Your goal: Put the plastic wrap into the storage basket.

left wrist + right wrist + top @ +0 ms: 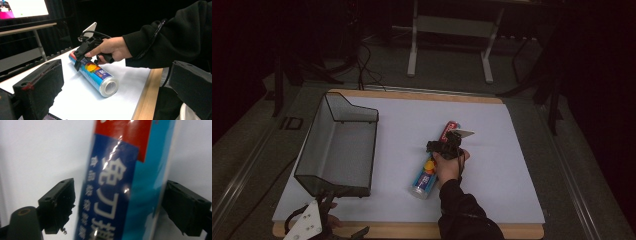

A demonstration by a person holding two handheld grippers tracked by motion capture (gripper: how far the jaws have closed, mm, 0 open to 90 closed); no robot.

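The right gripper straddled the blue, plastic-wrapped cylindrical roll on the bench, jaws apart, likely needing to close next; the left gripper's jaws stood open.

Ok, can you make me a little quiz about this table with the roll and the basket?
1. True or false: the roll of wrap is lying inside the wire basket.
2. The right gripper is: A) open, with a jaw on each side of the roll; B) squeezed shut on the roll; C) down in the basket.
3. Fill in: the left gripper sits near the table's ______ edge, by the person.

Key:
1. False. The roll lies on the white table top, to the right of the basket.
2. A. In the right gripper view there is a gap between the left jaw and the roll.
3. Front.
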